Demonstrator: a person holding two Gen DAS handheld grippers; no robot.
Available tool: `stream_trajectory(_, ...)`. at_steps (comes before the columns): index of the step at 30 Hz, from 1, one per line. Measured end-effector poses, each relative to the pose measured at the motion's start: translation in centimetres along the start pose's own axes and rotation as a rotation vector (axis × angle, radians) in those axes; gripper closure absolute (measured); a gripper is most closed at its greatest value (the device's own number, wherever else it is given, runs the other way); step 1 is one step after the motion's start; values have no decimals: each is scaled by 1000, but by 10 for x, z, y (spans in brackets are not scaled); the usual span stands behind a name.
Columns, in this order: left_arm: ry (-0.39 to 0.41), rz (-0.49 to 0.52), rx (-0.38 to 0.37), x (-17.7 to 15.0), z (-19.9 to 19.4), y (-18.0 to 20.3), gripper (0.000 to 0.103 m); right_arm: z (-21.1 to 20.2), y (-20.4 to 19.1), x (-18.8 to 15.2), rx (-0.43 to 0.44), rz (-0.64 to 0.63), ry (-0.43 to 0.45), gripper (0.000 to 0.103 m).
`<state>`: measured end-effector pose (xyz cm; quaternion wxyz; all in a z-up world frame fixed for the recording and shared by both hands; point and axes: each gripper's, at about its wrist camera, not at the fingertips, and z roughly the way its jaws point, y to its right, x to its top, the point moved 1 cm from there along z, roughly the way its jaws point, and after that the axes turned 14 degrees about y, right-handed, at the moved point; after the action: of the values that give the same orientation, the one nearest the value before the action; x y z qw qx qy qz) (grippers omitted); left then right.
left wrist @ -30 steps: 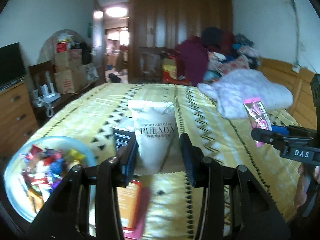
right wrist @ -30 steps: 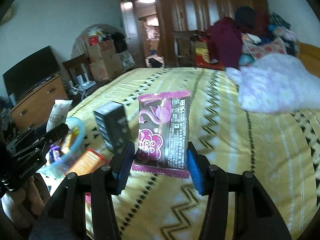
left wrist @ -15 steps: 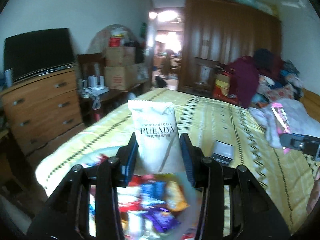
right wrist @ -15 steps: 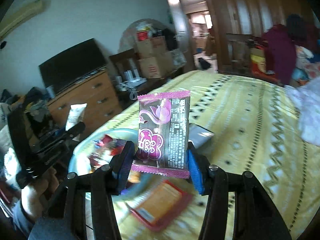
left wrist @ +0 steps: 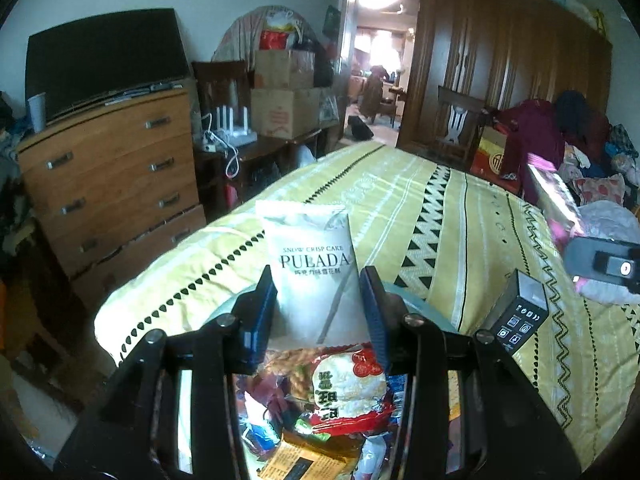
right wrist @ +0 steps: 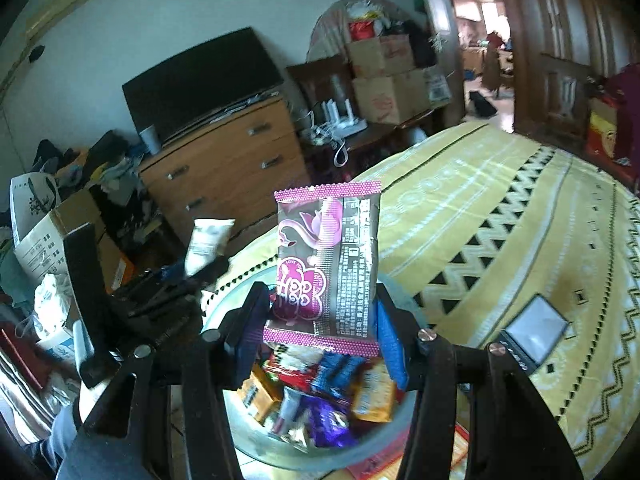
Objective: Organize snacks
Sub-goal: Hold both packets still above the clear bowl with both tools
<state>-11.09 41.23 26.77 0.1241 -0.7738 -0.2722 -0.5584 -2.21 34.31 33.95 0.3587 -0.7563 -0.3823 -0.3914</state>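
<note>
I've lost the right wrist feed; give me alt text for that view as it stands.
The right gripper pinches an upright pink and brown snack packet above a clear round bowl heaped with wrapped snacks, on a yellow patterned bedspread. At left, the left gripper holds a white snack packet; a dark box lies at right.

Black tongs (left wrist: 318, 312), blue pads (left wrist: 260, 312), silver screws; grey-blue sleeve (right wrist: 64, 436).

Two grippers, the left gripper (left wrist: 318, 304) and the right gripper (right wrist: 320, 320), each carry one packet: one white packet (left wrist: 314, 276) and one pink packet (right wrist: 328, 260). One bowl (right wrist: 224, 304), low in the frame, holds many wrapped snacks (right wrist: 320, 396), too jumbled to count. One dark box (left wrist: 520, 312) lies at right on one bed (left wrist: 440, 216)
</note>
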Motion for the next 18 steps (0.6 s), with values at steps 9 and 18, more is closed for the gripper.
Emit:
stream_trajectory(9, -36, -8, 3, -6, 12, -17, 61, 39, -8, -5, 9, -28, -63, 48)
stream_trajectory(18, -34, -13, 3, -5, 10, -21, 61, 45, -16, -8, 10, -30, -72, 48)
